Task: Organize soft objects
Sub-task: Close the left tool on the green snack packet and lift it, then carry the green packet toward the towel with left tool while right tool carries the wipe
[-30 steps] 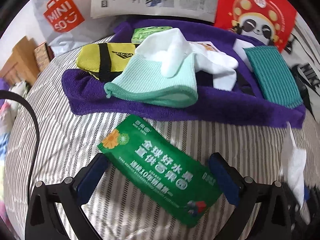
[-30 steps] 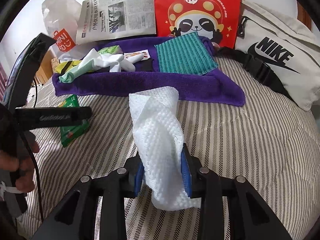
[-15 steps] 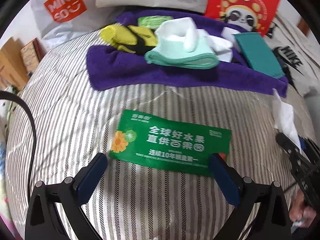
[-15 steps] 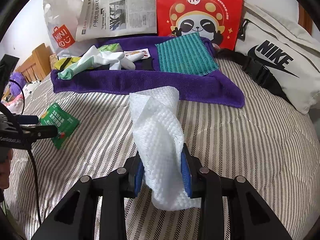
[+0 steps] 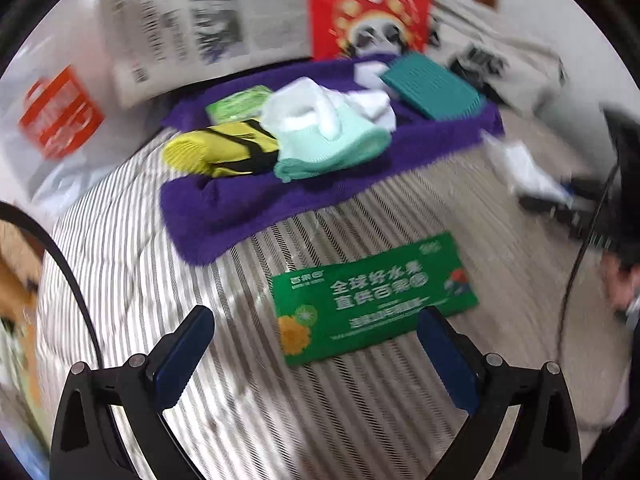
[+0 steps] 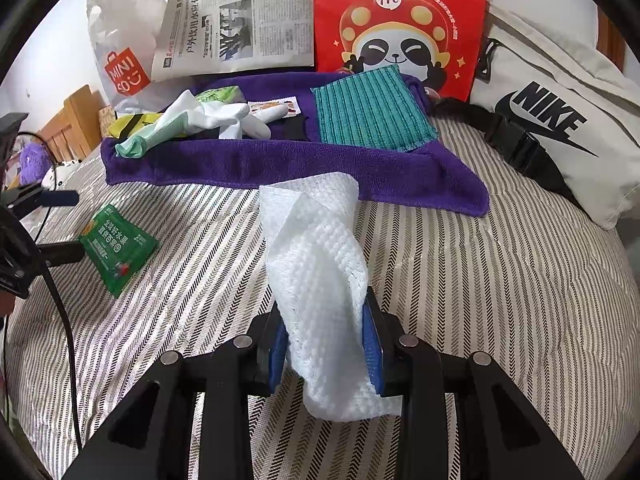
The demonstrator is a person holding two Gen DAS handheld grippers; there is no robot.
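Note:
My right gripper (image 6: pixel 326 344) is shut on a white waffle-textured cloth (image 6: pixel 316 256) and holds it above the striped bed, in front of the purple towel (image 6: pixel 280 162). My left gripper (image 5: pixel 316 348) is open and empty; a flat green packet (image 5: pixel 372 300) lies on the bed just ahead of its right finger. The packet also shows in the right wrist view (image 6: pixel 116 248). On the towel (image 5: pixel 224 204) lie a yellow and black pouch (image 5: pixel 224 152), a mint and white sock bundle (image 5: pixel 324 136), a teal striped cloth (image 5: pixel 432 84) and a small green pack (image 5: pixel 238 106).
Behind the towel stand a newspaper (image 6: pixel 240 28), a red panda bag (image 6: pixel 400 24) and a Miniso plastic bag (image 6: pixel 120 60). A white Nike bag (image 6: pixel 552 120) with a black strap lies at the right. A wooden bed frame (image 6: pixel 76 124) is at the far left.
My left gripper has swung left and turned, so the green packet now lies toward its right finger. The left view is blurred by motion. My right gripper has kept its hold on the white cloth.

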